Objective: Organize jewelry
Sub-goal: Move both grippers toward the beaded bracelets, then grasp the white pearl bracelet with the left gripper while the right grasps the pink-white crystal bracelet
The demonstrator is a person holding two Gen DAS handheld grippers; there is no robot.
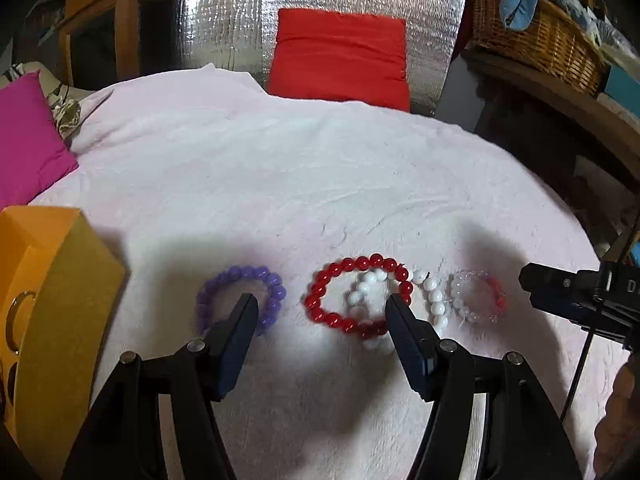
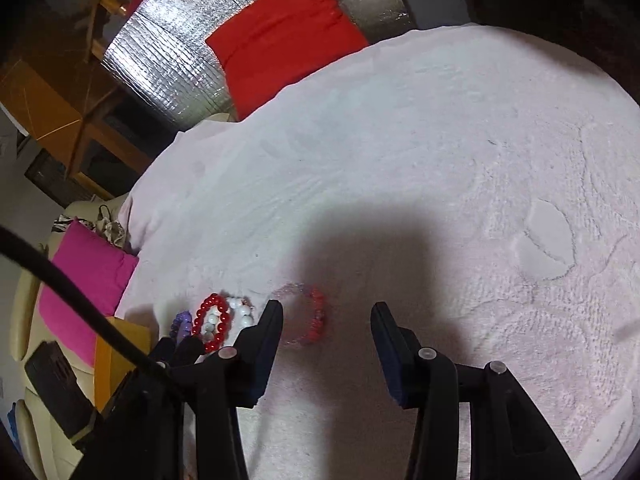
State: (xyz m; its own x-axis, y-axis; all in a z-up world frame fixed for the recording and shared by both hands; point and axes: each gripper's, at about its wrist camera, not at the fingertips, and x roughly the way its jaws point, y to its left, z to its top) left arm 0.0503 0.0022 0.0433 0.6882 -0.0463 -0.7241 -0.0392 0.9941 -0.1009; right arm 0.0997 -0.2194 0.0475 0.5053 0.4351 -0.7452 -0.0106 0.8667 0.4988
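Observation:
Four bead bracelets lie in a row on the pale pink cloth point(image 1: 280, 180): a purple one point(image 1: 240, 296), a red one point(image 1: 356, 300) lying over a white one point(image 1: 362, 292), and a clear one with red beads point(image 1: 478, 298). My left gripper point(image 1: 320, 304) hangs open over them. One fingertip is above the purple bracelet, the other at the red bracelet's right edge. My right gripper point(image 2: 326, 312) is open just above the clear and red bracelet point(image 2: 316, 316), which lies between its fingers near the left one, unpressed. The red bracelet point(image 2: 212, 320) and the purple bracelet point(image 2: 182, 324) show to its left.
A yellow cardboard box point(image 1: 60, 300) stands at the cloth's left edge, close to the purple bracelet. A pink cushion point(image 1: 28, 140) lies beyond it. A red cushion point(image 1: 340, 56) leans on silver foil at the back. A wicker basket point(image 1: 540, 40) sits at the far right.

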